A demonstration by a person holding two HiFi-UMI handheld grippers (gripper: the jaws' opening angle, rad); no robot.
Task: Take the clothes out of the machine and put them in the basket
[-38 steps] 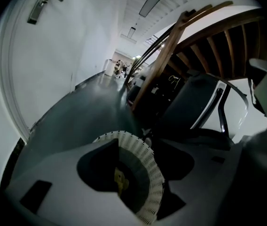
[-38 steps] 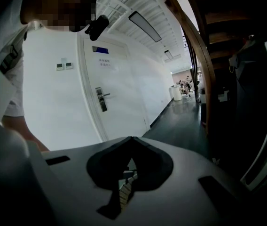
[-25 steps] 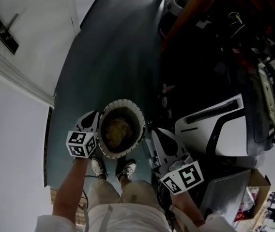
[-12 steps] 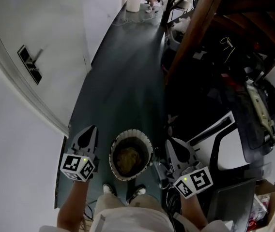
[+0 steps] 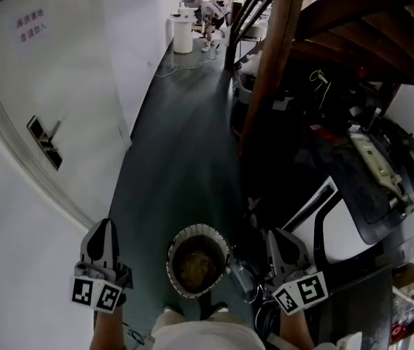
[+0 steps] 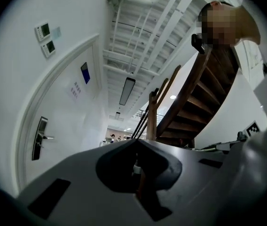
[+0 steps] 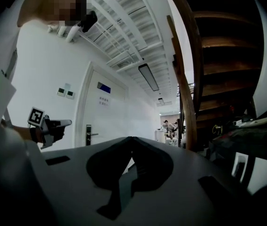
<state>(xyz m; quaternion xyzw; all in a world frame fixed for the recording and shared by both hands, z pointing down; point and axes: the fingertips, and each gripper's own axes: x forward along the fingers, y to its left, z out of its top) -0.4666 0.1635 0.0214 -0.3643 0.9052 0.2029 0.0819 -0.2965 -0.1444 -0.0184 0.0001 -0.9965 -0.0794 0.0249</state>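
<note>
A round white basket [image 5: 175, 240] stands on the dark floor far below, between my two grippers, with yellowish clothes [image 5: 194, 263] piled inside it. My left gripper [image 5: 104, 224] is raised to the basket's left and pointed along the corridor; its jaws are shut with nothing in them [image 6: 136, 141]. To the basket's right my right gripper [image 5: 275, 234] is held level, its tips together and empty [image 7: 132, 138]. The right gripper view also catches the left gripper [image 7: 53, 125] out to the side. The white washing machine [image 5: 349, 228] with its dark open door [image 5: 382, 188] stands at the right.
A white door with a handle [image 5: 44, 143] lines the left wall. A wooden stair post [image 5: 265, 86] and the dark staircase rise at right. A white bin [image 5: 183, 33] and people are at the corridor's far end. A cardboard box [image 5: 413, 283] sits at bottom right.
Both grippers have risen away from the basket, the left one more, and spread apart. The view has lifted, so the basket looks smaller and more of the corridor shows.
</note>
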